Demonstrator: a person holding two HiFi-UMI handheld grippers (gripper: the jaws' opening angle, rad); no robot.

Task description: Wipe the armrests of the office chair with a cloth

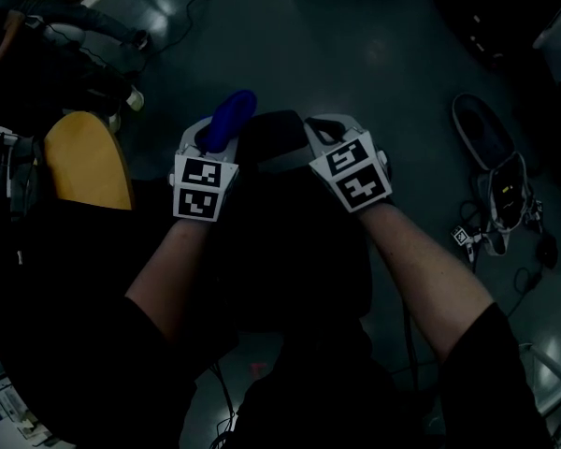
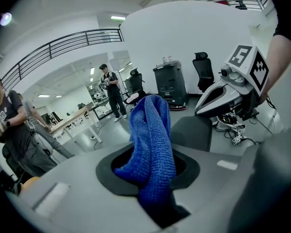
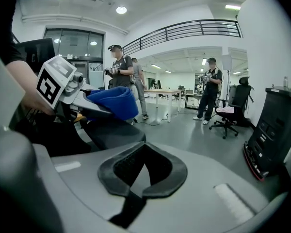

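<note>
My left gripper (image 1: 222,131) is shut on a blue cloth (image 1: 229,118), which bunches up out of the jaws (image 2: 151,144). To its right, my right gripper (image 1: 320,131) is shut with nothing in it, its pads meeting at the tips (image 3: 136,192). Both are held up side by side over a black office chair (image 1: 299,241). A dark padded part of the chair (image 1: 273,138) lies between and just beyond the two grippers, and shows as a grey-black pad (image 2: 191,132) (image 3: 111,132). Whether it is an armrest I cannot tell. The cloth does not touch it.
A yellow wooden seat (image 1: 86,162) stands at the left. A bag and cables (image 1: 496,190) lie on the floor at right. Several people stand in the open hall (image 3: 119,67). A black cabinet (image 2: 169,84), another office chair (image 3: 230,113) and a table (image 3: 160,93) stand farther off.
</note>
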